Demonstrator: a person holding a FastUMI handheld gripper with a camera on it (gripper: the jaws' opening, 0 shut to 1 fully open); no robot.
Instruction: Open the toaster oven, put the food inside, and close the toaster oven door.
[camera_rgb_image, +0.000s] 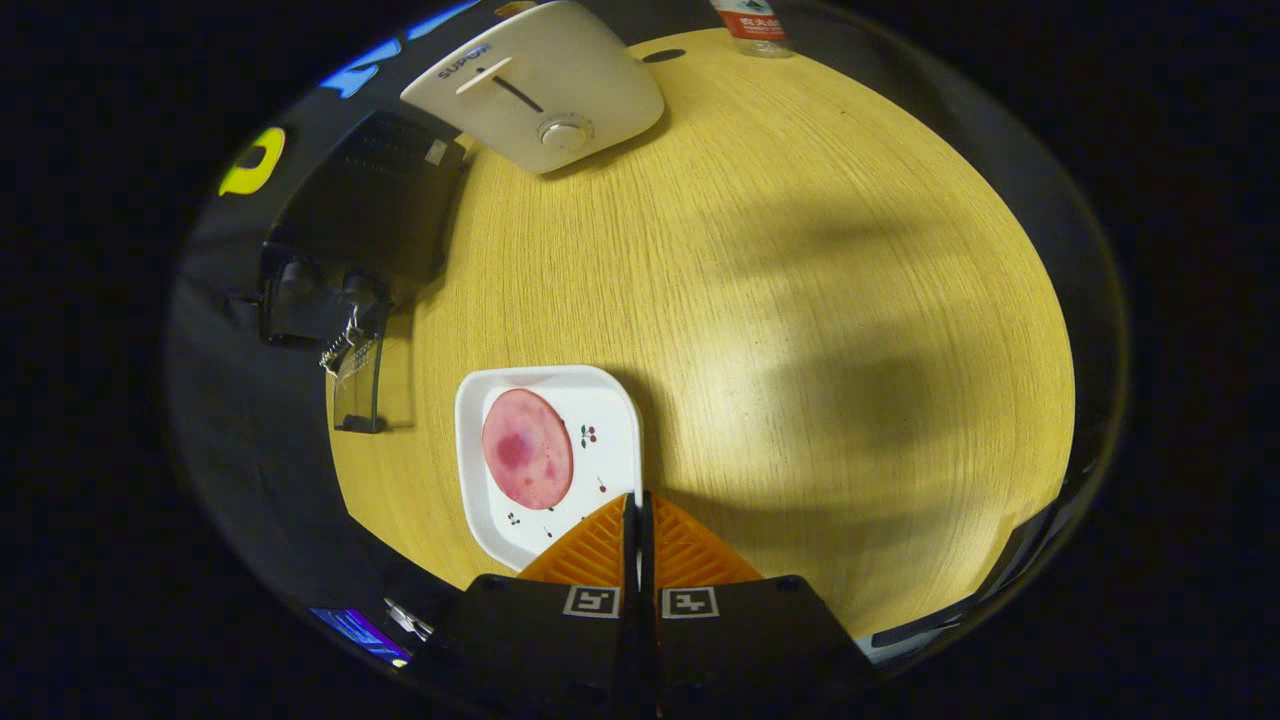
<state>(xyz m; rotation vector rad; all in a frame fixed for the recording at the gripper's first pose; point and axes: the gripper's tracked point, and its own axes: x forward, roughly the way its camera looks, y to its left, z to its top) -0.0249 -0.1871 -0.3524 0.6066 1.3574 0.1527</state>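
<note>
Nearest to me, my gripper (638, 500) has its two fingers pressed together, with only a thin seam between them and nothing pinched. The tips sit over the near right edge of a white plate (610, 400); whether they touch it I cannot tell.

Surroundings:
- The plate is squarish with rounded corners, printed with small cherry motifs, and rests on a light wooden table (800, 300) near its near edge.
- A white toaster (540, 85) with a lever slot and a round dial stands at the far side of the table, well apart from the plate.
- A bottle (752, 25) with a red label stands at the far edge, to the right of the toaster.
- The toaster oven (365, 205) is a black box at the far left of the table, beside the toaster. Its door (362, 385) appears to be down, a clear panel with a dark frame reaching toward the plate. The detail there is dark and I cannot confirm it fully.
- Bare table lies between the plate and the oven's door edge; nothing stands between them.

Task item: the food (527, 448) is a thin, flat, round slice, pink with darker reddish blotches. It lies flat on the left half of the plate, just ahead and left of my fingertips, not touching them.

Orientation: the slice looks slightly oval, with its longer dimension running away from me and leaning a little to the left.
</note>
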